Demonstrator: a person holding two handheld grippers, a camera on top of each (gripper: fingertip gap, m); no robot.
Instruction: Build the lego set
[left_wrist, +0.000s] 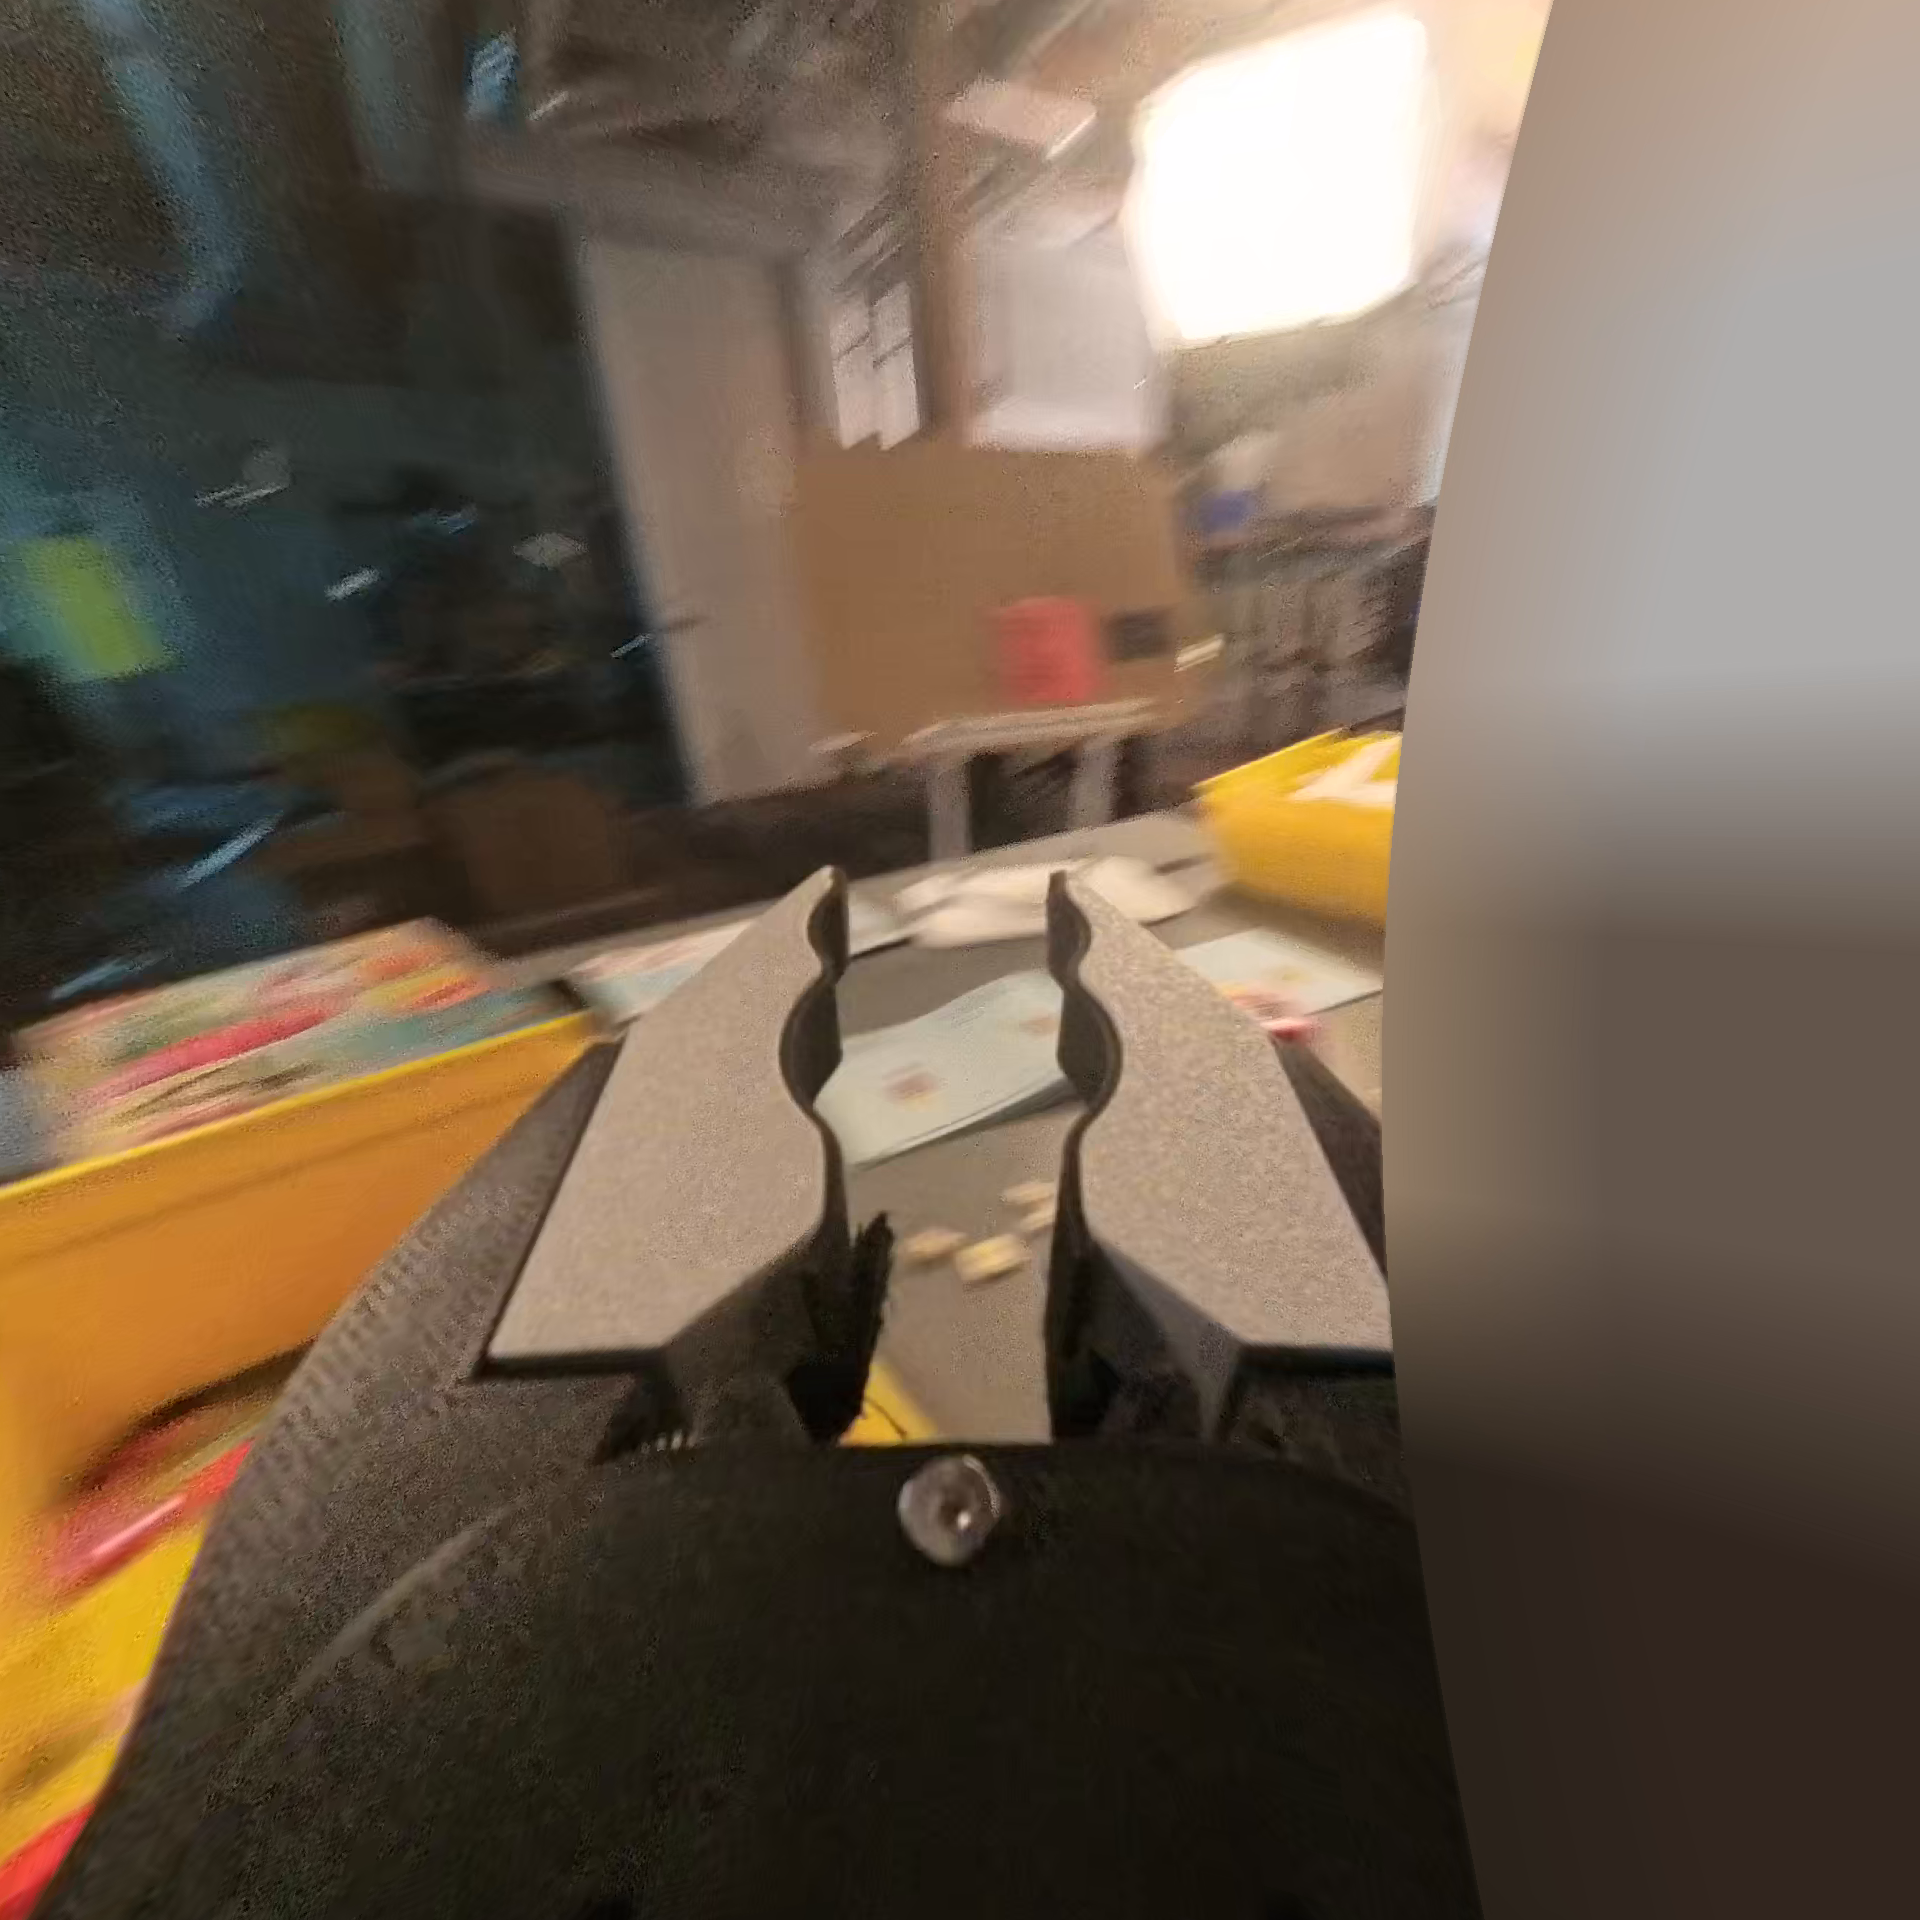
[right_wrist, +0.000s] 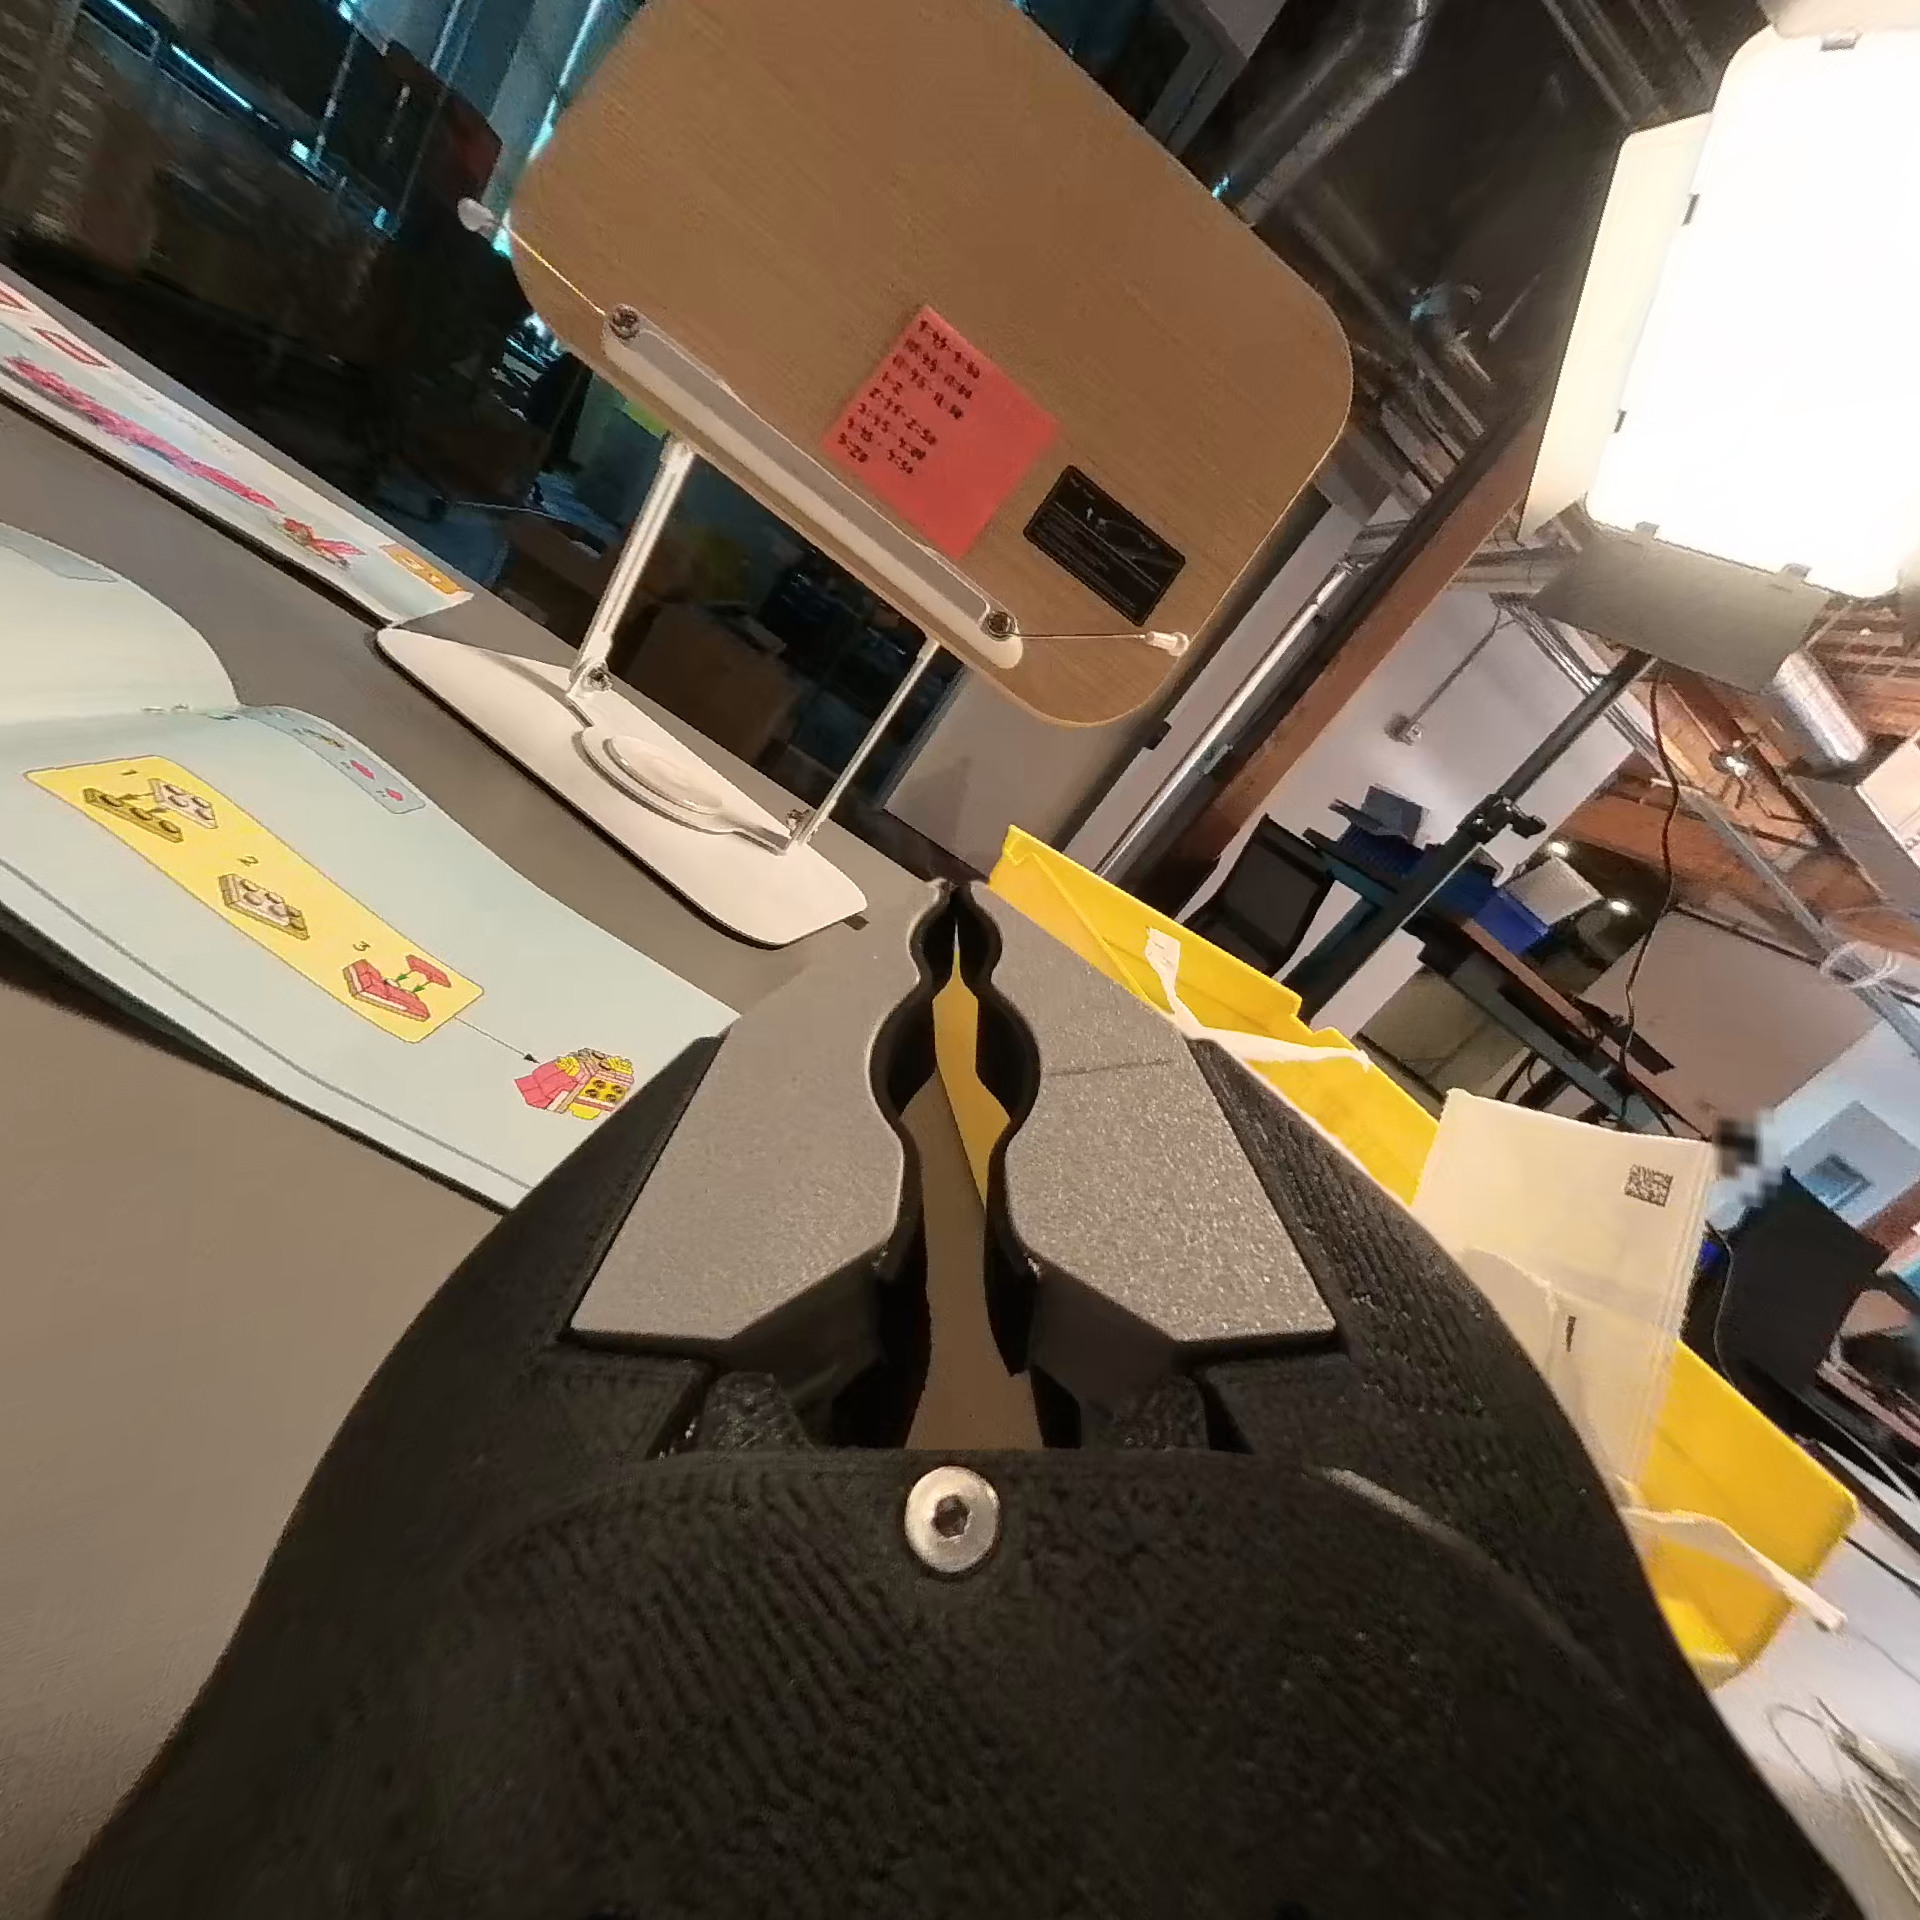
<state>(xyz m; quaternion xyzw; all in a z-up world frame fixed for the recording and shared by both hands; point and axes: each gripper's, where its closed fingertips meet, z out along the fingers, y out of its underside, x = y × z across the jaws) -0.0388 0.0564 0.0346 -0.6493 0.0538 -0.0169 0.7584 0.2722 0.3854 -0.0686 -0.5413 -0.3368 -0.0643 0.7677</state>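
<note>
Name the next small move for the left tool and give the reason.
Probably lower the left tool toward the small tan pieces on the grey table. Its fingers stand apart with nothing between them, and those pieces lie just below the gap. The view is blurred, so steady it first.

Dark grey desk (right_wrist: 208, 1299); pale blue booklet (right_wrist: 343, 935) with a yellow panel, lower left. Tan wood-grain board (right_wrist: 935, 208) carries a red note (right_wrist: 940, 426), upper centre. Yellow bin (right_wrist: 1330, 1070), right.
</note>
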